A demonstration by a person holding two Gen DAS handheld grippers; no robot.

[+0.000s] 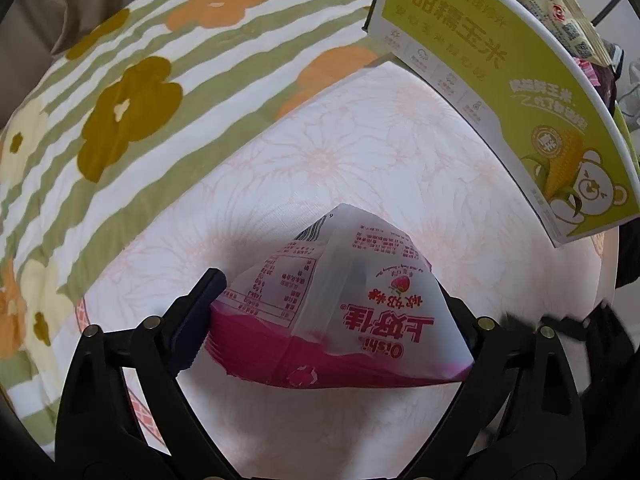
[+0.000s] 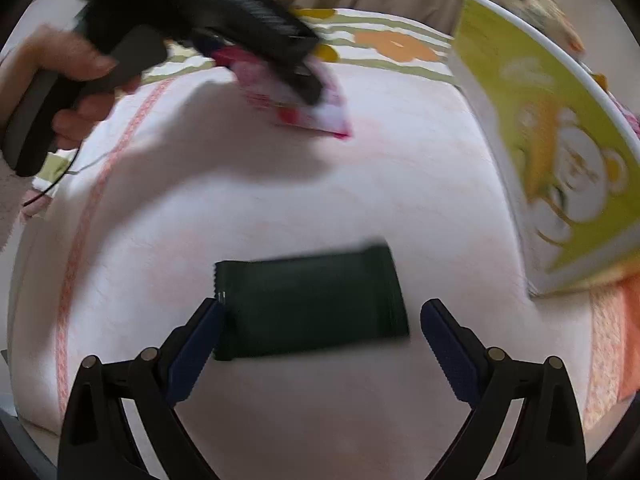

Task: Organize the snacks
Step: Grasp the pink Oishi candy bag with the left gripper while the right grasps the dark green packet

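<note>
My left gripper is shut on a pink and white Oishi snack packet and holds it above the pale floral bedsheet. The same packet shows blurred in the right wrist view, held by the left gripper. My right gripper is open, its blue pads on either side of a dark green snack packet lying flat on the sheet. A yellow-green corn snack box stands at the right; it also shows in the right wrist view.
A striped quilt with orange and olive flowers lies at the left and back. More snack bags sit inside the box. A person's hand holds the left gripper's handle.
</note>
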